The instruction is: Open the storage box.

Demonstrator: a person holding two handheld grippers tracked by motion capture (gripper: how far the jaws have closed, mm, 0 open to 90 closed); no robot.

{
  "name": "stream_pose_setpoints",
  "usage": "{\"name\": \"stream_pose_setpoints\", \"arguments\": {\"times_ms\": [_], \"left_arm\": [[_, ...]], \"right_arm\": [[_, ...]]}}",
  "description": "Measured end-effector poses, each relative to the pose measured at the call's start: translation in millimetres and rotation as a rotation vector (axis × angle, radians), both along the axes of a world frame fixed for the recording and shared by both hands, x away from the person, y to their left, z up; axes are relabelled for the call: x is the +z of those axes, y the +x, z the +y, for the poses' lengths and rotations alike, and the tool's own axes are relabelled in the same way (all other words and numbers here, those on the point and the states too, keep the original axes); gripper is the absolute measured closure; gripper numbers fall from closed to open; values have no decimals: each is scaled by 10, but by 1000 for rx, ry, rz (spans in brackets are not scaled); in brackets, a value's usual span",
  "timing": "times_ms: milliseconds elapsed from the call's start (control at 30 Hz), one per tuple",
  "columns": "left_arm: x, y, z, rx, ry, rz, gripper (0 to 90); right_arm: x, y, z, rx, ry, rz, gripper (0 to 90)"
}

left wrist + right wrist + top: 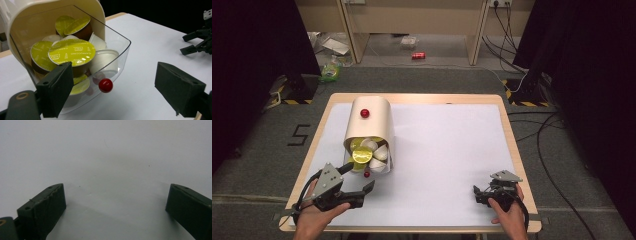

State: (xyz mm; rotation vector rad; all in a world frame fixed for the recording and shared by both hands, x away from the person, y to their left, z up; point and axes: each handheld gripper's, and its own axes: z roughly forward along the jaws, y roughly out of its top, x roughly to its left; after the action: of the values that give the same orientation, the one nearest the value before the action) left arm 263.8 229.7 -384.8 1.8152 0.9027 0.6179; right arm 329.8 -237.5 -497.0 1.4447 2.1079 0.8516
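Capsules [72, 51] with yellow-green lids fill a cream holder [371, 118] lying on its side at the left of the white-topped table [447, 150], its clear drawer [120, 53] pulled part-way out toward the person. A red knob [105, 85] sits on that drawer's front. Just in front of it the left claw [360, 183] is released, jaws wide apart, one jaw close beside the clear wall and the knob between them in the left gripper view. Well apart, near the table's right front edge, the right claw [482, 192] also stands released over bare white surface, grasping nothing.
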Motion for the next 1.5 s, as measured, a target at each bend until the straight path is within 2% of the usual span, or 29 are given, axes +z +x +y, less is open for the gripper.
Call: {"name": "stream_pose_setpoints", "arguments": {"times_ms": [667,1167,1267,1500], "left_arm": [[-42,-140,14,-17,9,10,151],[-27,-149,37,-29,7,30,155],[-7,-133,68,-28,17,16,155],[40,-76,82,-22,9,-12,154]], "right_arm": [[0,0,0,0,0,0,28],[0,1,0,0,1,1,28],[0,1,-1,0,1,2,28],[1,1,0,-1,3,4,28]]}}
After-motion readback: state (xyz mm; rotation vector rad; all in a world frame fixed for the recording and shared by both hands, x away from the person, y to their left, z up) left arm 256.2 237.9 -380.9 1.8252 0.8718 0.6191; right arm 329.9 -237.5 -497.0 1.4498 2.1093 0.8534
